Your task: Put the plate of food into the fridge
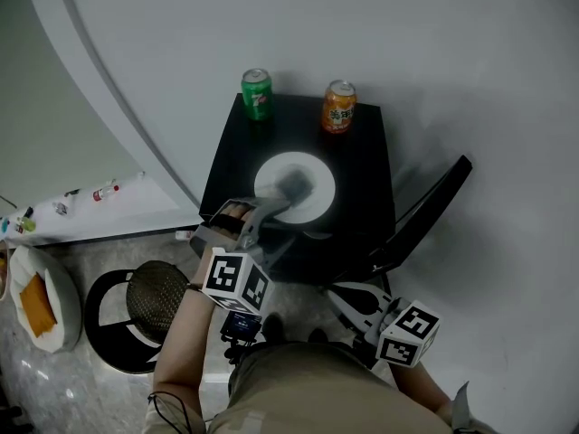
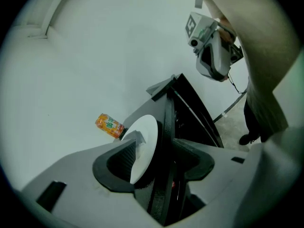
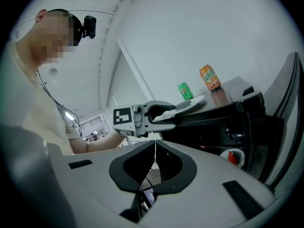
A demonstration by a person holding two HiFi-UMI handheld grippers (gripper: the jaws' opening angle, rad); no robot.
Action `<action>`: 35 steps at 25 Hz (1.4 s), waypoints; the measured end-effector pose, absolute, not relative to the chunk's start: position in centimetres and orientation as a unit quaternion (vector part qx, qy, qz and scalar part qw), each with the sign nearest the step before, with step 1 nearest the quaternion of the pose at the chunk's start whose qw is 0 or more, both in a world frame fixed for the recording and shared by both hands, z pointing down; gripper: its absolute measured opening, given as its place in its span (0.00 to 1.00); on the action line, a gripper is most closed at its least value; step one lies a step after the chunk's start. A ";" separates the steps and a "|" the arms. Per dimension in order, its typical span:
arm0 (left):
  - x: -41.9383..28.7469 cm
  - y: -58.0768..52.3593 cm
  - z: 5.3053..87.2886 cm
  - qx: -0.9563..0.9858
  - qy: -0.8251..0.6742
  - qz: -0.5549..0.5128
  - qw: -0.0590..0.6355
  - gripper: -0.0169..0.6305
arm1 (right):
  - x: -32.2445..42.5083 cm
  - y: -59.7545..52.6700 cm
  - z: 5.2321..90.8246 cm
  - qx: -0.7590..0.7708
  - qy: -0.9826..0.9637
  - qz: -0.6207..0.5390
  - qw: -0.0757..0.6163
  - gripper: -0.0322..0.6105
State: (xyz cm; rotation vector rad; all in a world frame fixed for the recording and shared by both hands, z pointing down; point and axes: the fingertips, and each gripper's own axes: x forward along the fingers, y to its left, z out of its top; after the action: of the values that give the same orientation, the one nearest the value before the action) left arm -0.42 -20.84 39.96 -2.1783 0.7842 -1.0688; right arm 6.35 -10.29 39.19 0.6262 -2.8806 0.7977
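Left fingers [image 2: 118, 163] clamp the plate [image 2: 145, 137] rim; right fingers [image 3: 137, 167] clenched empty, well apart.

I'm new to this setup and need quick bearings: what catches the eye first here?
A black fridge stands with its door swung open at right; on top, a white plate has its near rim clamped by the left gripper. Behind it stand a green can and an orange can. The right gripper is shut, empty.
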 end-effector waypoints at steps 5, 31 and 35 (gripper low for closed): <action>-0.5 -20.7 40.2 -0.824 0.288 -0.399 0.282 0.40 | 6.3 -10.4 39.1 0.204 -0.942 0.262 0.043 0.08; -0.3 -19.5 39.8 -0.806 0.305 -0.395 0.317 0.13 | 5.6 -10.1 39.5 0.193 -0.939 0.282 0.045 0.08; -0.2 -19.1 39.7 -0.807 0.306 -0.389 0.322 0.13 | 5.5 -10.6 39.7 0.193 -0.931 0.309 0.035 0.08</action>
State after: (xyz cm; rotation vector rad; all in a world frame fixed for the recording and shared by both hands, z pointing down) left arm -0.23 -19.09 39.71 -2.1184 0.8038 -1.0204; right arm 5.48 -10.56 39.73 0.5929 -2.8613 0.9487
